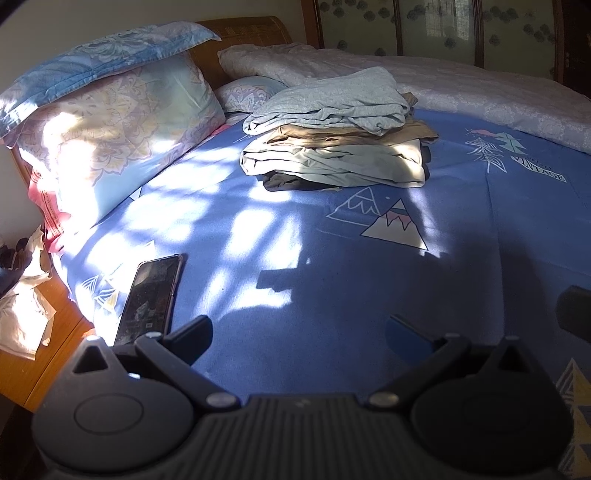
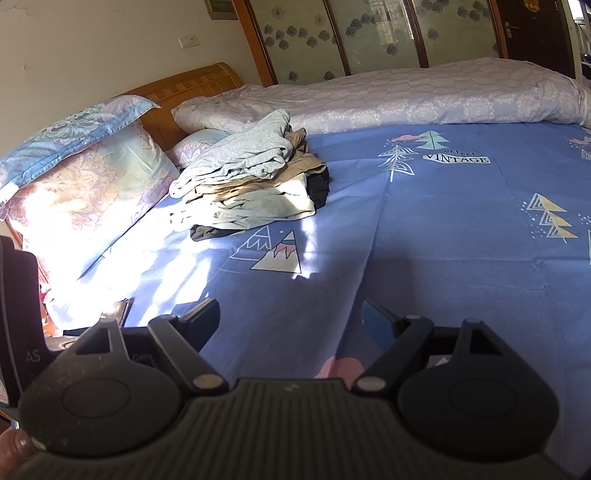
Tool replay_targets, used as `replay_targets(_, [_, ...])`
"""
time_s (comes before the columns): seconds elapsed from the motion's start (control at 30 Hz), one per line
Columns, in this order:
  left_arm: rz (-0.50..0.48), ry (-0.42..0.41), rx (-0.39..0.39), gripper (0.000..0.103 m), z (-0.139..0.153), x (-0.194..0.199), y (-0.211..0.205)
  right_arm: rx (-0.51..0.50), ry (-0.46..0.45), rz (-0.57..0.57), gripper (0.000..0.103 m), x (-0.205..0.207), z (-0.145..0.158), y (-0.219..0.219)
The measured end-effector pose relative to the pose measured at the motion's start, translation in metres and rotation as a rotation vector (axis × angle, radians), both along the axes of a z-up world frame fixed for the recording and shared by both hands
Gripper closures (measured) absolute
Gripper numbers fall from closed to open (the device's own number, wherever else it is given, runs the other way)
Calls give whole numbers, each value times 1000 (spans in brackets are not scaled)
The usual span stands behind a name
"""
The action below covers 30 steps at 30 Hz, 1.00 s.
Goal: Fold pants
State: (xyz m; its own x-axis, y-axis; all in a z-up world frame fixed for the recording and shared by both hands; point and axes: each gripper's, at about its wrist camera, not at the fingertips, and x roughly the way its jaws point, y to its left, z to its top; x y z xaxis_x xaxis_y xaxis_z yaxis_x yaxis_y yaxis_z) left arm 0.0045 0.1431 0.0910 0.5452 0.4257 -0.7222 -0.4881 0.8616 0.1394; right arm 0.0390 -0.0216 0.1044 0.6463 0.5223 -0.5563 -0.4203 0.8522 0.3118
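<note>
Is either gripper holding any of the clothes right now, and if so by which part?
Nothing is held. The left gripper and right gripper are both open above the blue sheet, apart from the clothes pile.

Blue bed sheet point(image 1: 295, 229) w/ mountain & tree pics. Phone point(image 1: 149, 299) lies flat near the sheet's edge. Two pillows point(image 1: 110, 122) stacked by the wood headboard point(image 1: 243, 33). Pale quilt point(image 2: 406, 92) along the far side.
</note>
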Motion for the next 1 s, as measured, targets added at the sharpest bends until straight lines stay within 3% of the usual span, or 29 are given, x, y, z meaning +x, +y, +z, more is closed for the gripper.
replay_targets(0.17, [12, 47, -71, 0, -8, 1, 7, 2, 1, -6, 17, -1, -1, -1])
replay_targets(0.37, [19, 20, -4, 0, 0, -2, 2, 5, 0, -11, 17, -1, 0, -2])
replay_targets(1.0, [67, 29, -28, 0, 0, -3, 7, 3, -2, -12, 17, -3, -1, 0])
